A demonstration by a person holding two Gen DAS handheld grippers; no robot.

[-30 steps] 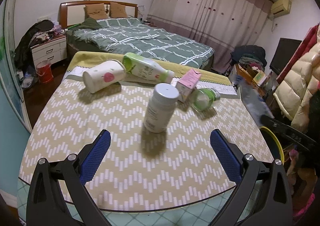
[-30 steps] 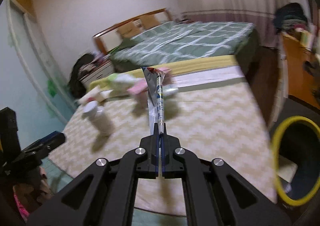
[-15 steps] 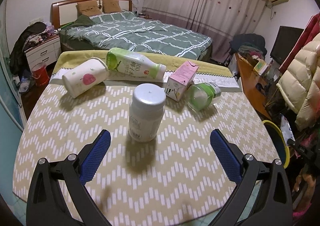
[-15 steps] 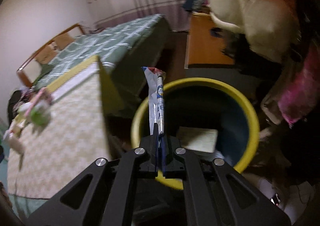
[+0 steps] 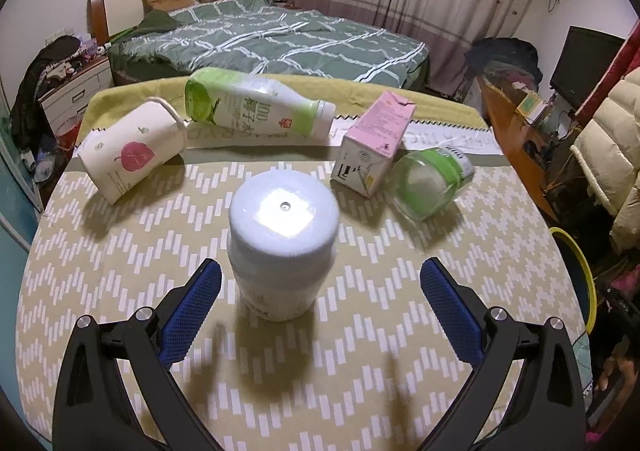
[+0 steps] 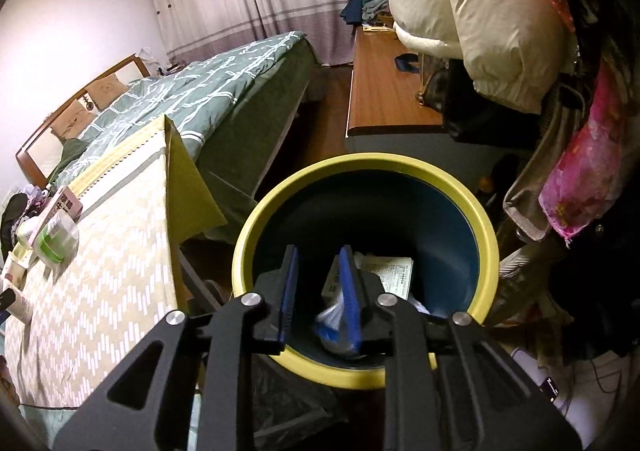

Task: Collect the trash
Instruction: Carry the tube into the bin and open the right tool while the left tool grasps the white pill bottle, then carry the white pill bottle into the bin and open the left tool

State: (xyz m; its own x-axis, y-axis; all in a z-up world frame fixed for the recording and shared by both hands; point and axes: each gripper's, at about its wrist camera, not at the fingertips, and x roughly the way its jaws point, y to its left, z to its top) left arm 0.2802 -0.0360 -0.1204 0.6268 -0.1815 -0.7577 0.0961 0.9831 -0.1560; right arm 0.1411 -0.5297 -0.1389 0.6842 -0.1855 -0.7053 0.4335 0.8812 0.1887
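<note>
In the left wrist view a white pill bottle (image 5: 282,251) stands upright on the zigzag tablecloth (image 5: 360,351). My left gripper (image 5: 320,303) is open around it, the bottle nearer the left finger and touching neither pad. Behind lie a paper cup (image 5: 128,155), a green-white drink bottle (image 5: 256,107), a pink carton (image 5: 376,143) and a green jar (image 5: 430,187). In the right wrist view my right gripper (image 6: 318,279) hangs over the yellow-rimmed bin (image 6: 486,235), its jaws opening. A blue-white wrapper (image 6: 332,319) sits loose below the right pad, inside the bin.
A printed paper (image 6: 390,271) lies in the bin. The bin stands by the table's corner (image 6: 172,211), with a wooden desk (image 6: 384,91) and hanging puffy coats (image 6: 460,11) close behind it. A green bed (image 5: 280,35) lies beyond the table.
The left gripper has closed in on the white bottle. The right gripper swung from the table to over the bin, its jaws parted and the wrapper dropped from upright down into the bin.
</note>
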